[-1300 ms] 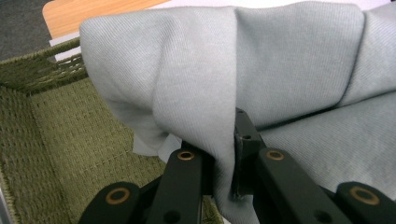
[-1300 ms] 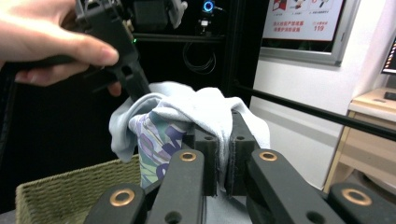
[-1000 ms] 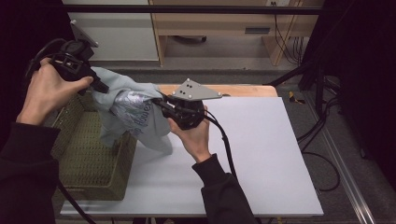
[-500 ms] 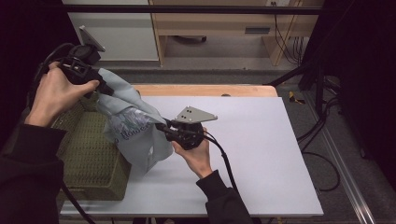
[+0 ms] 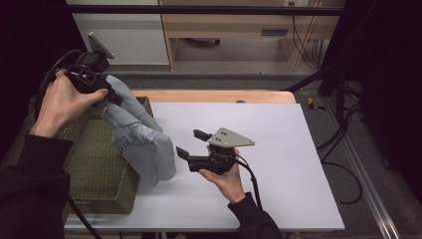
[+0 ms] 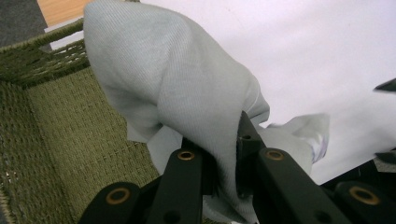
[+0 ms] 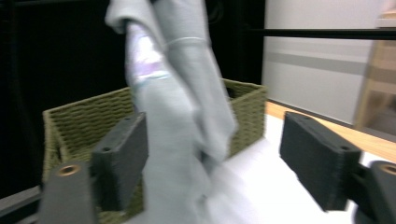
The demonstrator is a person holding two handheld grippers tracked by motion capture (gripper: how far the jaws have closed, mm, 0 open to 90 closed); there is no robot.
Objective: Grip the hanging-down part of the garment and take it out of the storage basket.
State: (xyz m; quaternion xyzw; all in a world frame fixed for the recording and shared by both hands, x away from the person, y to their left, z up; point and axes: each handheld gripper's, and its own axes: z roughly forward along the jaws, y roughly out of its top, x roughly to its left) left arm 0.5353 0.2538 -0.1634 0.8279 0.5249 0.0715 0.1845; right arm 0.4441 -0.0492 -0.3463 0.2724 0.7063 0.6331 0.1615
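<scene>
A pale grey garment (image 5: pixel 142 142) with a faint print hangs from my left gripper (image 5: pixel 115 98), which is raised over the green woven basket (image 5: pixel 94 169) and shut on the cloth's top. In the left gripper view the black jaws pinch a fold of the garment (image 6: pixel 187 93). The cloth's lower end rests on the white table beside the basket. My right gripper (image 5: pixel 191 143) stands open just right of the cloth, with nothing in it. In the right gripper view the garment (image 7: pixel 177 116) hangs ahead of the wide-apart pads (image 7: pixel 121 158), with the basket (image 7: pixel 93 116) behind.
The white table top (image 5: pixel 278 149) stretches right of the cloth, with a wooden strip (image 5: pixel 219 96) along its far edge. Cables (image 5: pixel 343 149) lie on the floor to the right. A black frame bar (image 5: pixel 209 10) crosses above the far side.
My left gripper has lifted the garment higher and farther back. My right gripper let go of the cloth, opened and drew back toward the near right.
</scene>
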